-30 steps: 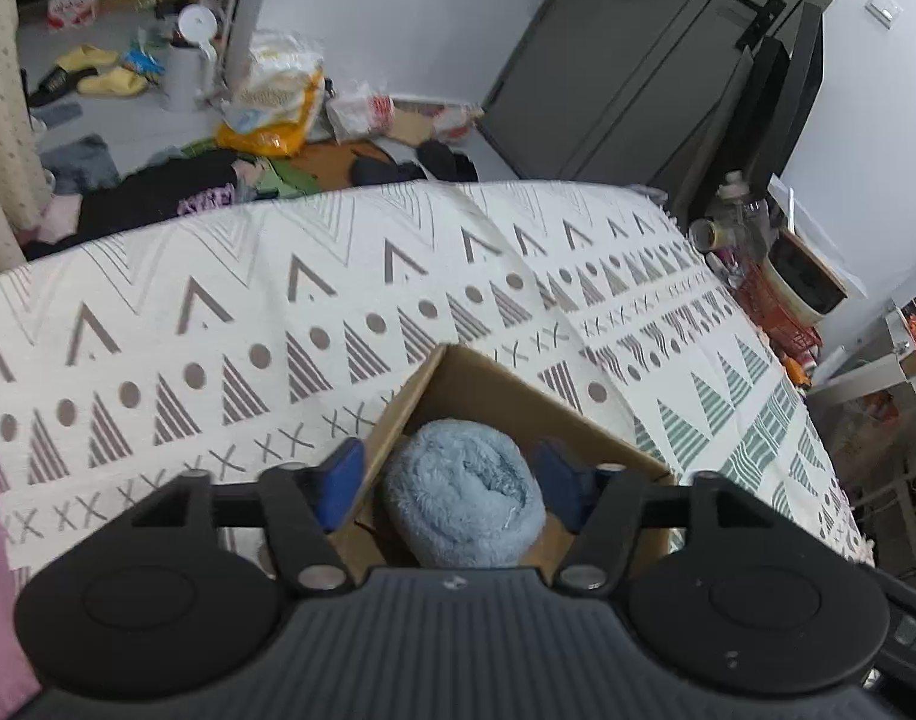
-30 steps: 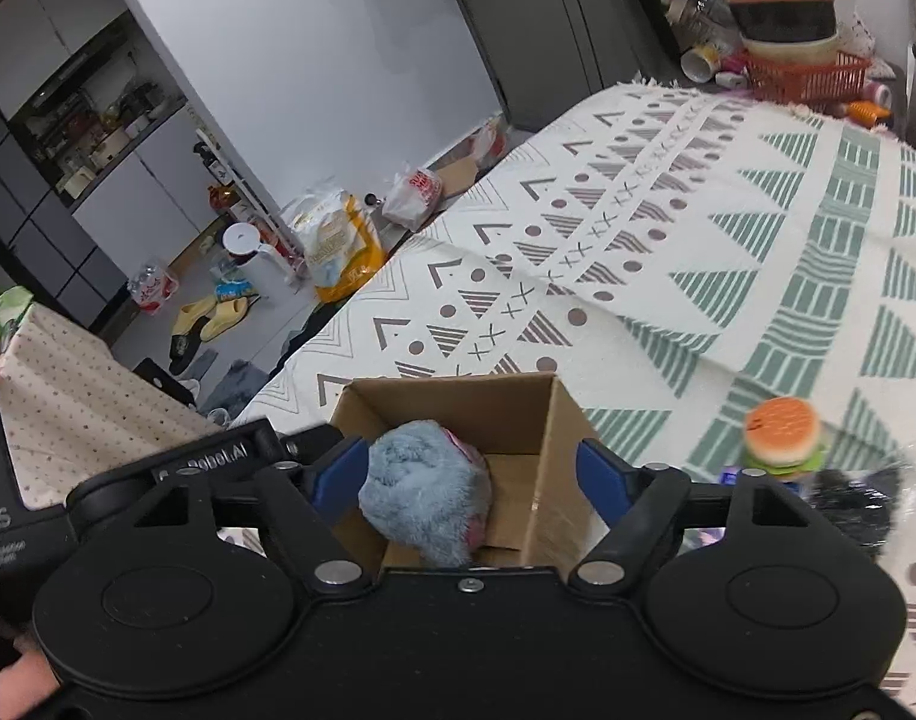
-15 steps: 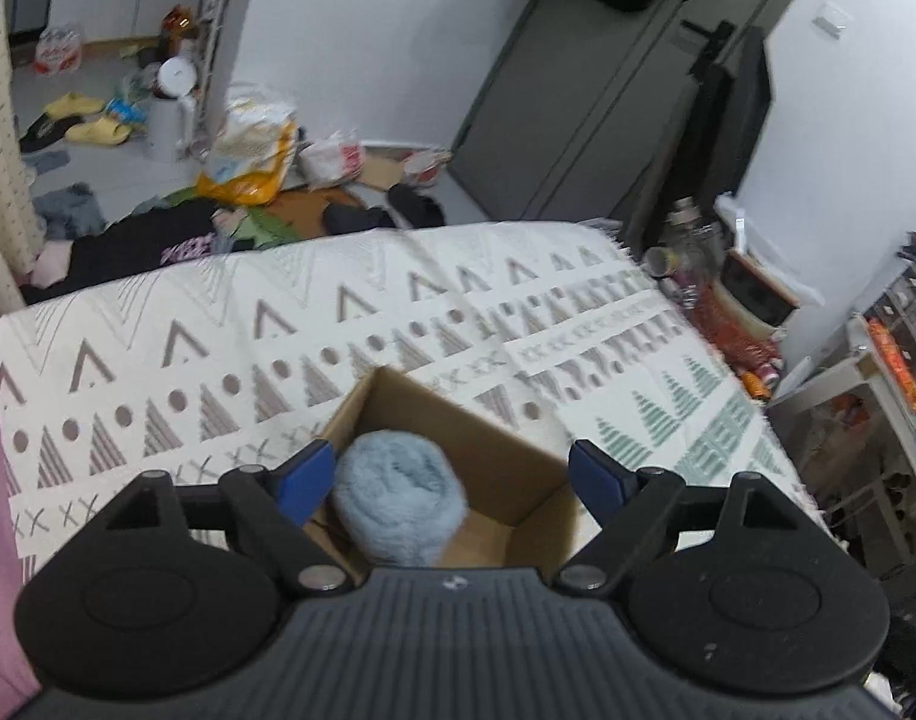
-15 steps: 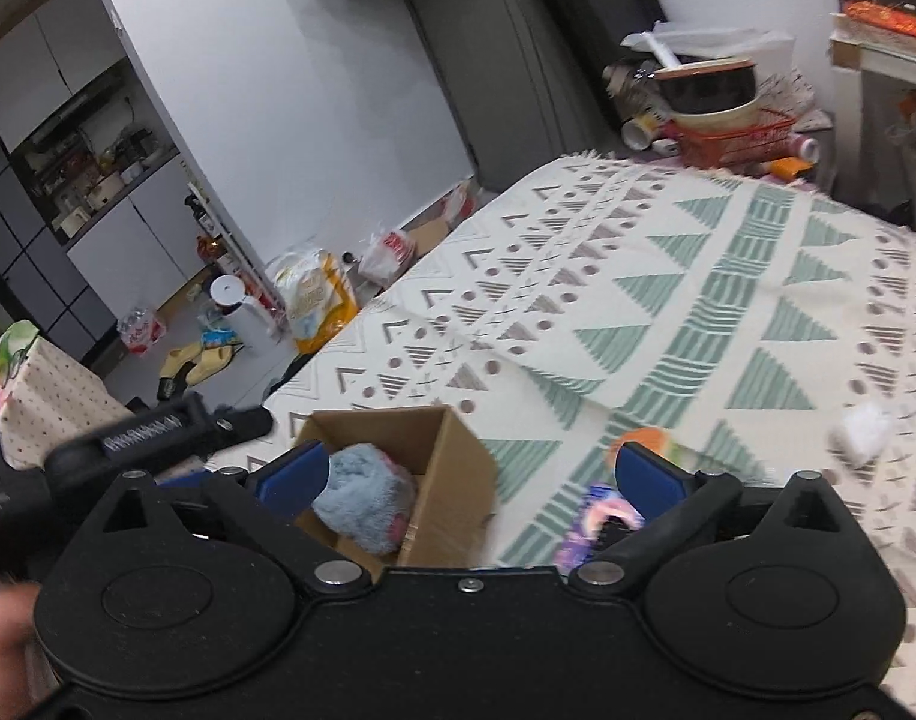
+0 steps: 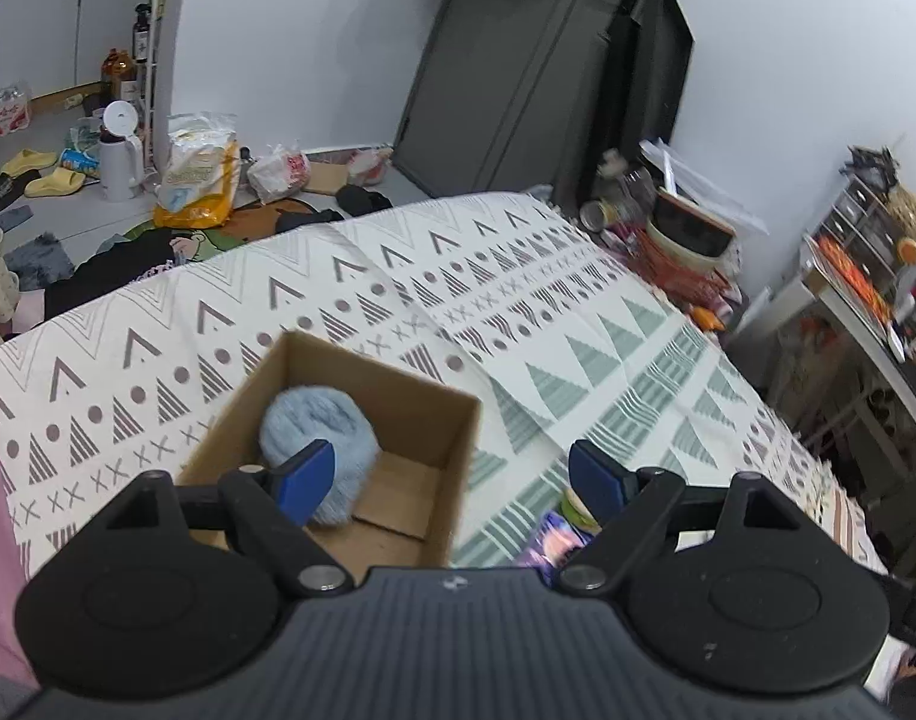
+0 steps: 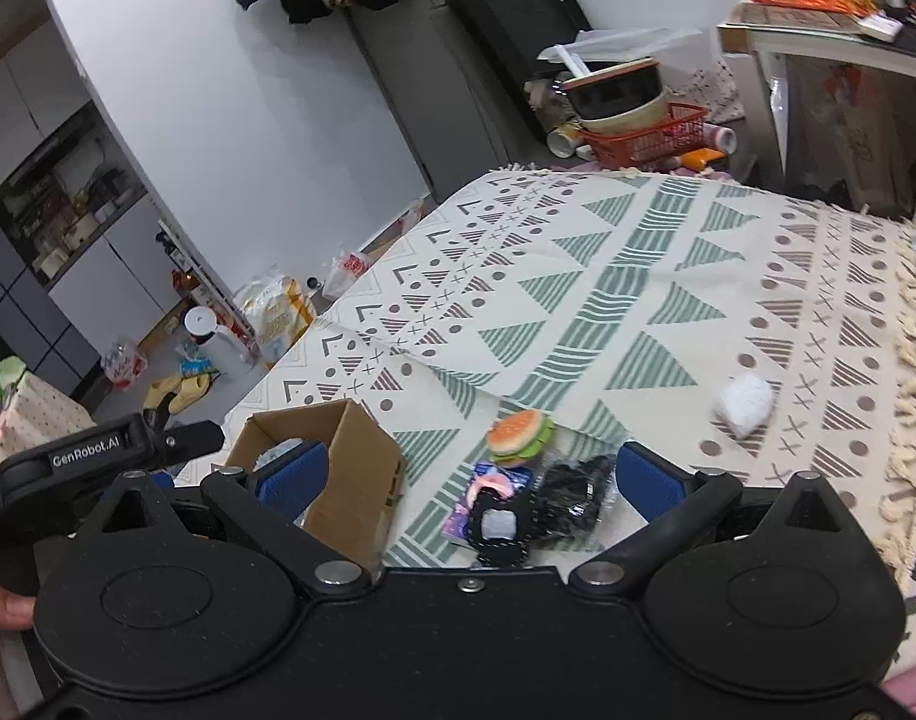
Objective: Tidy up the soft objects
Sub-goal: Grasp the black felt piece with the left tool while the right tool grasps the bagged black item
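Patterned cloth [image 6: 667, 276] with green and brown triangles spread over the surface; cardboard box [image 5: 434, 420] standing open on it, fluffy blue ball [image 5: 320, 426] resting inside; left gripper [image 5: 452, 480] spread wide above the box rim, empty; right gripper [image 6: 469, 477] likewise spread wide, empty; burger toy [image 6: 517, 432], black pouch [image 6: 571, 501] and purple packet [image 6: 487, 489] just beside the box; white puff [image 6: 744, 397] well apart.

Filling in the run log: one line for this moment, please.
left gripper: open, empty | right gripper: open, empty | blue plush: in box | burger toy, white item: on cloth
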Demonstrator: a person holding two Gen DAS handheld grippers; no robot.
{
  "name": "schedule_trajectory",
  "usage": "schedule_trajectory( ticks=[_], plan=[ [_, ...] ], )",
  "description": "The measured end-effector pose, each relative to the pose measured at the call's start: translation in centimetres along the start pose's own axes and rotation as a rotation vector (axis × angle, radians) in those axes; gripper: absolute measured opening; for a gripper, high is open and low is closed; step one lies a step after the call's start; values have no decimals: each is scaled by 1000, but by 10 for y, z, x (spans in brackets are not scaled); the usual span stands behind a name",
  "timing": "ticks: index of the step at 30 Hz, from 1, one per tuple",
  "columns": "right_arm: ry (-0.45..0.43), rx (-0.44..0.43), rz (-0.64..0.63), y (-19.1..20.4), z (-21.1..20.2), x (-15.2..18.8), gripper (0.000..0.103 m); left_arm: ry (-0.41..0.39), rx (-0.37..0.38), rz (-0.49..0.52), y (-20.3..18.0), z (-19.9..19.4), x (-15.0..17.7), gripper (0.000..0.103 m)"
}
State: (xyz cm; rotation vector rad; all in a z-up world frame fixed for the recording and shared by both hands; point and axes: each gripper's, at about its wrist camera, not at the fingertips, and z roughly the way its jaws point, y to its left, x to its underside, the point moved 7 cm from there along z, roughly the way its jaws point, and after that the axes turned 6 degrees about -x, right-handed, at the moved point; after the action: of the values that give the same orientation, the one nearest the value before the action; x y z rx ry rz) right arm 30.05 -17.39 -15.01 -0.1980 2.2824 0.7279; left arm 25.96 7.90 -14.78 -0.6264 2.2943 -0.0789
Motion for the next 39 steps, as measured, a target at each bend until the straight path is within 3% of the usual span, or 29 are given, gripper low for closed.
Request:
schedule_trajectory(
  ticks=[9, 20, 31, 39],
  plan=[
    [-21, -4, 54, -42, -20, 13, 103, 37, -10, 42, -41, -12, 28, 84],
    [38, -38, 208, -93, -13, 34, 103, 100, -54, 72, -80, -12, 66, 84],
    [146, -72, 272, -110, -6, 53, 103, 120, -114, 112, -100, -8, 97, 84],
    [144, -74, 297, -118, -4, 55, 103, 133, -135, 140, -109, 7, 114, 84]
  ],
)
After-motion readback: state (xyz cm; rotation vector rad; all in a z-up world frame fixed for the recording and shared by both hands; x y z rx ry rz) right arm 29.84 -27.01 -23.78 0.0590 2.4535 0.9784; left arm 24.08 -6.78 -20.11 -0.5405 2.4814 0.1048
